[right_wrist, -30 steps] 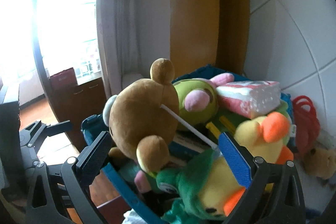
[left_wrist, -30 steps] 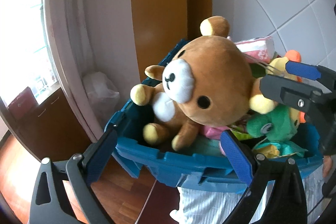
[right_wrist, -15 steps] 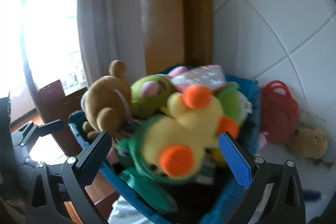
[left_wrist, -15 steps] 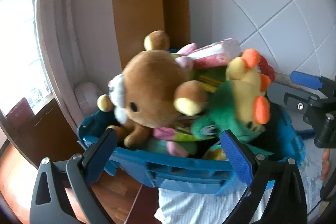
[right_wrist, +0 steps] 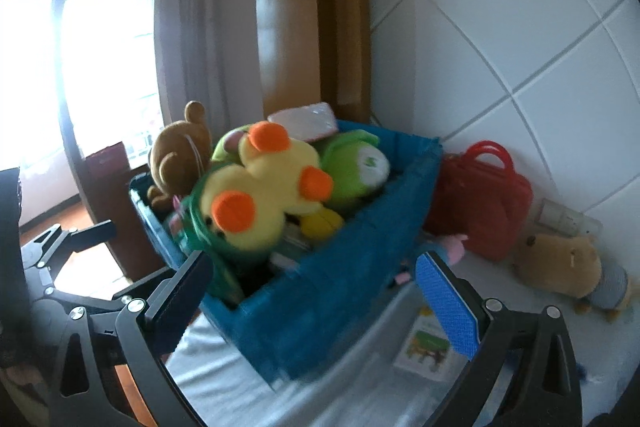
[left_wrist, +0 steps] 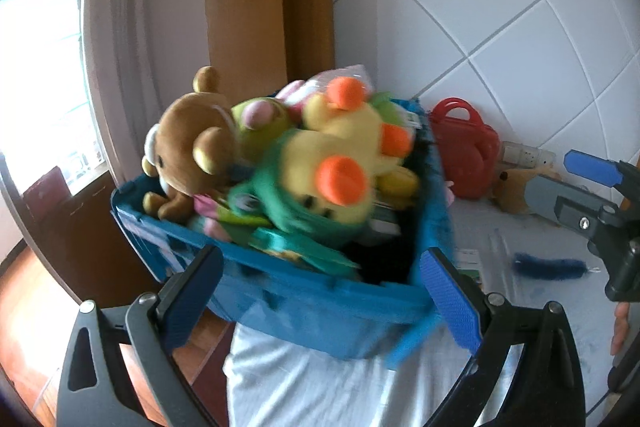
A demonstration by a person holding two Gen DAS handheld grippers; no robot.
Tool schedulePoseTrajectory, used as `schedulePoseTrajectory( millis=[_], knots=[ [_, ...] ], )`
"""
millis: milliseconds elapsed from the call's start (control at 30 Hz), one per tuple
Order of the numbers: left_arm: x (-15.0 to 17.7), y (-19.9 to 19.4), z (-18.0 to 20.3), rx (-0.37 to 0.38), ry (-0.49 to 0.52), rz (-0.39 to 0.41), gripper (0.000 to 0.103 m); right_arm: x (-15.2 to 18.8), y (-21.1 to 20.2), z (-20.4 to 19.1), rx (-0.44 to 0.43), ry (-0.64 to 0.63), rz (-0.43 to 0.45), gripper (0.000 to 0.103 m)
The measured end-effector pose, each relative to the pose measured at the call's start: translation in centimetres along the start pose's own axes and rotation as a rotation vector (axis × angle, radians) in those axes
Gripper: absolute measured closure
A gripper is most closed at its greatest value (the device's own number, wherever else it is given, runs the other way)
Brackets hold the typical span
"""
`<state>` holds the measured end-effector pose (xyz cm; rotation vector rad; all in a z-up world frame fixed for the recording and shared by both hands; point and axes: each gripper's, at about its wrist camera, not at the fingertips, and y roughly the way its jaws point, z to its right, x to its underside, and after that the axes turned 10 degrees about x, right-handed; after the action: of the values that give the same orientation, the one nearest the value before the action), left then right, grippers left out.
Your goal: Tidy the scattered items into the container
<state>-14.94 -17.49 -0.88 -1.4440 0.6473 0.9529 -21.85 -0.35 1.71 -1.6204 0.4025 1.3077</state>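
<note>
A blue crate (left_wrist: 304, 295) (right_wrist: 340, 267) stands at the corner of a white-covered surface, heaped with plush toys: a brown bear (left_wrist: 188, 147) (right_wrist: 176, 155), a yellow duck with orange feet (left_wrist: 336, 159) (right_wrist: 260, 195) and a green plush (right_wrist: 352, 167). My left gripper (left_wrist: 324, 299) is open and empty, just in front of the crate. My right gripper (right_wrist: 316, 303) is open and empty, also before the crate; it shows at the right of the left wrist view (left_wrist: 592, 195). Outside the crate lie a red toy bag (right_wrist: 484, 203) (left_wrist: 464, 155), a tan plush (right_wrist: 560, 263) (left_wrist: 516, 187), a small card (right_wrist: 428, 347) and a blue fuzzy stick (left_wrist: 548, 263).
A white tiled wall (right_wrist: 520, 47) is behind the surface. A wooden door frame (right_wrist: 304, 19), a curtain (right_wrist: 200, 27) and a bright window (right_wrist: 100, 59) are to the left. Wooden floor (left_wrist: 24, 287) lies below the surface's left edge.
Both grippers have drawn back and swung right from the crate. The crate now looks smaller, and the red bag, tan plush, card and blue stick have come into view.
</note>
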Motion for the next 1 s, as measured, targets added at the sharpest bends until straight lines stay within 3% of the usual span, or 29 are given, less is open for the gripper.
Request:
schedulePoseTrajectory(
  millis=[300,667,867,1000],
  knots=[
    [3.0,-1.0,8.1,0.034,0.019,-0.055,0.003,4.5,-4.1,6.8,0.019,0.043,-0.051,0.0],
    [5.8,-1.2,13.1,0.149,0.094,-0.089,0.003,9.4,-8.1,11.2,0.158,0.139,-0.099,0.0],
    [6.4,0.4,16.2,0.171,0.12,-0.128,0.003,10.9,-8.1,14.8,0.206,0.187,-0.128,0.0],
    [6.0,2.7,18.4,0.163,0.12,-0.142,0.003,11.0,-6.4,17.7,0.191,0.198,-0.136,0.0]
  ],
)
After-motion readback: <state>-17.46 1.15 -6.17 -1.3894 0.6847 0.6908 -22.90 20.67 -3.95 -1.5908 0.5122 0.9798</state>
